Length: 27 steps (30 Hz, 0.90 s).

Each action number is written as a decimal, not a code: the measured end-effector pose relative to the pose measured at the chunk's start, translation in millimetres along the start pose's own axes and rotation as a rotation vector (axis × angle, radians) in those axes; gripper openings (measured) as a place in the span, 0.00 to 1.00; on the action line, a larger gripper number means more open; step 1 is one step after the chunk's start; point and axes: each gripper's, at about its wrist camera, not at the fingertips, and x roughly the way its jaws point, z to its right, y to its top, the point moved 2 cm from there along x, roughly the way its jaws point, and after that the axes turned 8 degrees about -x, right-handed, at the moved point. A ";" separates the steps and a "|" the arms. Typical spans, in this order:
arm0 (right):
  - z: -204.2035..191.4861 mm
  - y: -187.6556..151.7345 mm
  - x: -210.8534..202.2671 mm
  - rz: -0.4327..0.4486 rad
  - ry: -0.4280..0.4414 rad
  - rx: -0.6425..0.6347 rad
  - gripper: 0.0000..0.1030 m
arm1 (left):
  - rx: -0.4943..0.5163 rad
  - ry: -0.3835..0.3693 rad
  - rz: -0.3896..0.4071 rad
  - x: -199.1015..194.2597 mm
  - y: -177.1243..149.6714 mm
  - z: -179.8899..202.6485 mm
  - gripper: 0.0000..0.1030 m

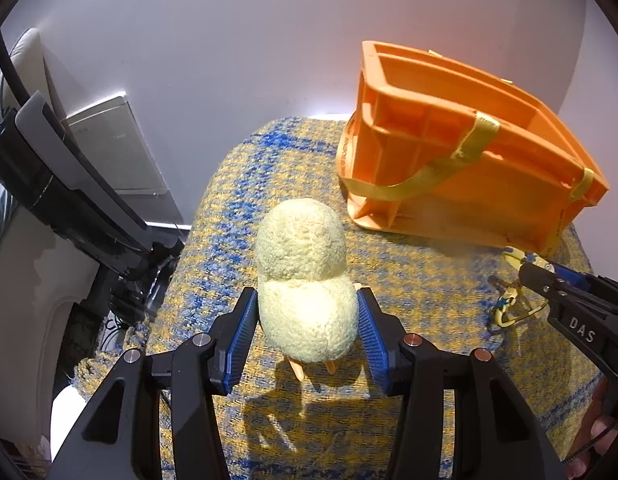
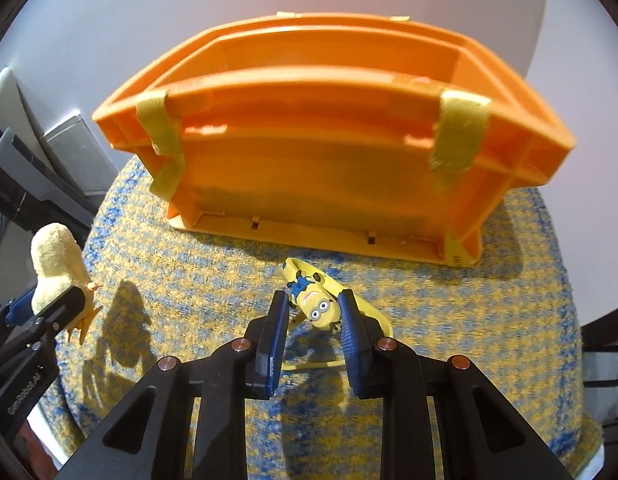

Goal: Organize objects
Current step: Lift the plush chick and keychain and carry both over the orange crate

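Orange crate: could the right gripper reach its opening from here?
Probably yes. The orange crate stands just beyond the right gripper, top open, nothing between; its jaws straddle the minion keychain.

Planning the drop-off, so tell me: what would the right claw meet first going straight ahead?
The Minion keychain already sits between its pads; beyond that, probably the orange basket, near wall first.
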 end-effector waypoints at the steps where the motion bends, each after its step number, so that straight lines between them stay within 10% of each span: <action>1: 0.8 -0.7 -4.4 0.007 -0.003 0.000 0.25 | 0.002 -0.002 0.003 -1.8 0.6 1.0 0.48; 27: 39.9 24.6 -111.0 0.175 -0.047 0.009 0.25 | 0.125 -0.131 0.081 -68.8 47.6 48.1 0.48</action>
